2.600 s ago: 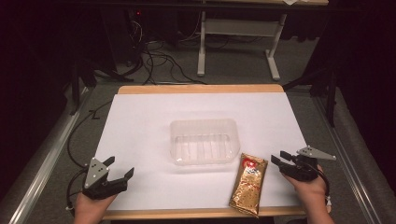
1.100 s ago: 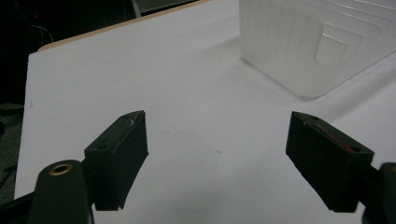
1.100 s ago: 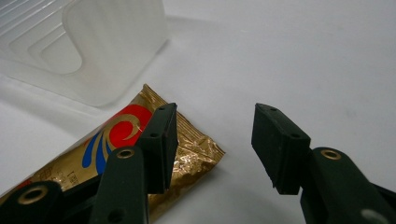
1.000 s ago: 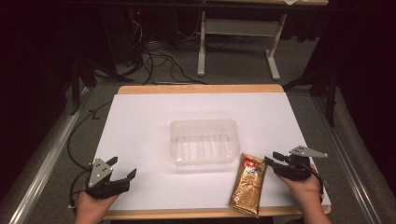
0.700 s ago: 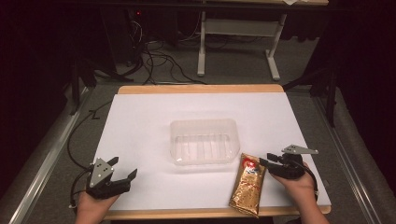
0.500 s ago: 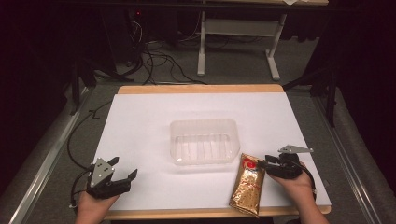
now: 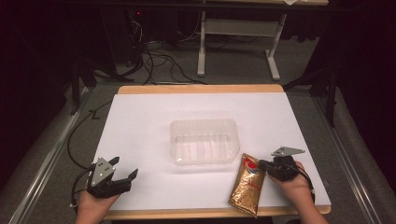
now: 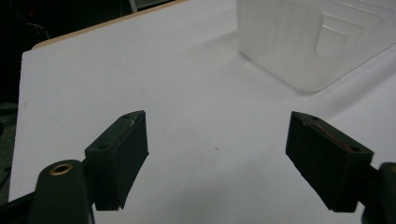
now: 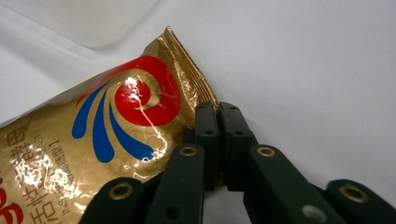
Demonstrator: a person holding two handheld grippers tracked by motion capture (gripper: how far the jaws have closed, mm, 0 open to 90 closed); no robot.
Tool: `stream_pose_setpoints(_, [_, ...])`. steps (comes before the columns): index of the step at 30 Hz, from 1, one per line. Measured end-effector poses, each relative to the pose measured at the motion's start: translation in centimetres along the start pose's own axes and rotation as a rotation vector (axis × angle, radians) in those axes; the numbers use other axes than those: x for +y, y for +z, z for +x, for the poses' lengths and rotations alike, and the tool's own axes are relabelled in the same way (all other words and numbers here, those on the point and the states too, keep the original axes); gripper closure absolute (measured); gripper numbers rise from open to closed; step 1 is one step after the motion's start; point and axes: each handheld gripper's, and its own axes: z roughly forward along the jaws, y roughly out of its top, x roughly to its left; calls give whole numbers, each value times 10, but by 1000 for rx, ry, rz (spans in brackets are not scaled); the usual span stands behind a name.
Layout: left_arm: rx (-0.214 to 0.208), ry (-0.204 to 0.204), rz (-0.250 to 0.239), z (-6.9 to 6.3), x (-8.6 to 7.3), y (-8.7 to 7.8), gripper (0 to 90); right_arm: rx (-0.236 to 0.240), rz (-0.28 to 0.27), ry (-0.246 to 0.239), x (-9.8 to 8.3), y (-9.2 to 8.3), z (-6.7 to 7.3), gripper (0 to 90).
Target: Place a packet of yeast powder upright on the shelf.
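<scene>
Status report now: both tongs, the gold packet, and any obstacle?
Right tongs just closed on gold packet edge. Left tongs open, idle. Clear tray beside packet, nothing blocking.

Black two-jaw tongs; grey three-cornered plates; brass-ringed screw holes; trailing black cables

White table, clear tray, gold packet

A clear plastic tray sits near the middle of the desk, which is covered by a white sheet with a wooden edge showing at its far side. Beyond the desk, a white metal frame stands on the grey floor, with black cables left of that frame.
</scene>
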Motion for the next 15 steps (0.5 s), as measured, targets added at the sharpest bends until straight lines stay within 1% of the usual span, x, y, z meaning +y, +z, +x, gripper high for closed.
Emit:
stream_pose_setpoints(1, [2, 1, -3, 0, 0, -1, 216, 0, 0, 0, 0, 0, 0, 899])
stream_pose_setpoints(2, [2, -4, -8, 1, 0, -2, 216, -13, -4, -5, 0, -1, 2, 900])
stream_pose_setpoints(4, [2, -5, -10, 1, 0, -3, 216, -15, -5, -5, 0, -1, 2, 900])
stream_pose_setpoints(5, [3, -4, -9, 2, 0, -3, 216, -27, -10, -1, 1, -1, 0, 900])
stream_pose_setpoints(6, [3, -4, -9, 2, 0, -3, 216, -27, -10, -1, 1, -1, 0, 900])
stream_pose_setpoints(7, [4, -4, -9, 3, 0, -2, 216, -39, -11, 10, 2, -2, -1, 900])
stream_pose_setpoints(8, [2, -4, -7, 3, 0, -1, 216, -77, -21, 33, 3, -2, -6, 900])
stream_pose_setpoints(9, [2, -4, -7, 3, 0, -1, 216, -100, -30, 53, 2, -3, -10, 900])
stream_pose_setpoints(10, [1, -3, -12, 3, 1, 0, 216, -122, -36, 74, 1, -4, -14, 900])
stream_pose_setpoints(11, [1, -3, -12, 3, 1, 0, 216, -122, -36, 74, 1, -4, -14, 900])
stream_pose_setpoints(12, [2, 1, -19, 2, 2, 0, 216, -147, -46, 90, 0, -7, -20, 900])
stream_pose_setpoints(13, [3, 3, -24, 1, 2, -1, 217, -186, -59, 143, -4, -12, -29, 900])
stream_pose_setpoints(14, [5, 5, -32, 1, 3, -1, 217, -186, -59, 143, -4, -12, -29, 900])
stream_pose_setpoints(15, [6, 7, -39, 0, 5, 0, 217, -196, -60, 171, -8, -15, -34, 900])
